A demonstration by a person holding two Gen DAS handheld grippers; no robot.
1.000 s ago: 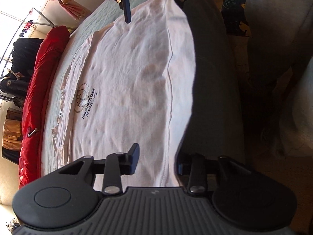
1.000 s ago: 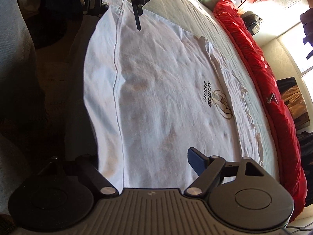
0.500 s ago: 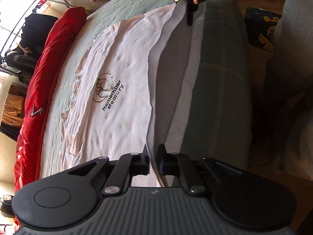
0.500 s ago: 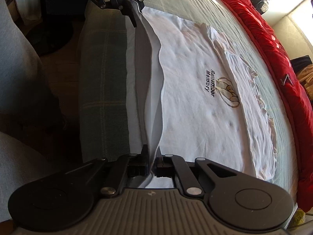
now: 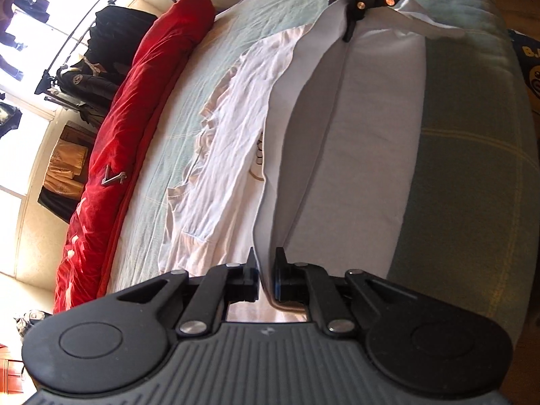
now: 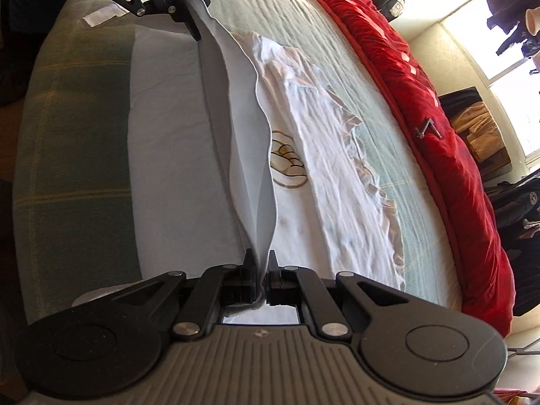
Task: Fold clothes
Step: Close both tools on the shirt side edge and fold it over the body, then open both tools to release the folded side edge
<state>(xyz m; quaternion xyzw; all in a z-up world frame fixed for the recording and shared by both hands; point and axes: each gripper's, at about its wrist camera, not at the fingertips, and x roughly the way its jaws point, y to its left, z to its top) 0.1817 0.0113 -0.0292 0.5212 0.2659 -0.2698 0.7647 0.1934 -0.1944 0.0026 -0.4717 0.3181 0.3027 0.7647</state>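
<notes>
Pale green bedspread (image 5: 175, 125) with thin yellow check lines covers the bed. Long red duvet (image 5: 128, 111) lies bunched along its far edge; a small metal clip (image 5: 113, 178) sits on it. Beyond, dark clothes (image 5: 111, 30) hang on a rail by bright windows. Folded tan cloth (image 6: 479, 128) stacked low against the wall.

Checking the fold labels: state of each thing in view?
left gripper: shut on the shirt's edge
right gripper: shut on the same edge
white T-shirt: near edge lifted, partly folded over, logo half covered
red duvet: bunched along the bed's far side
</notes>
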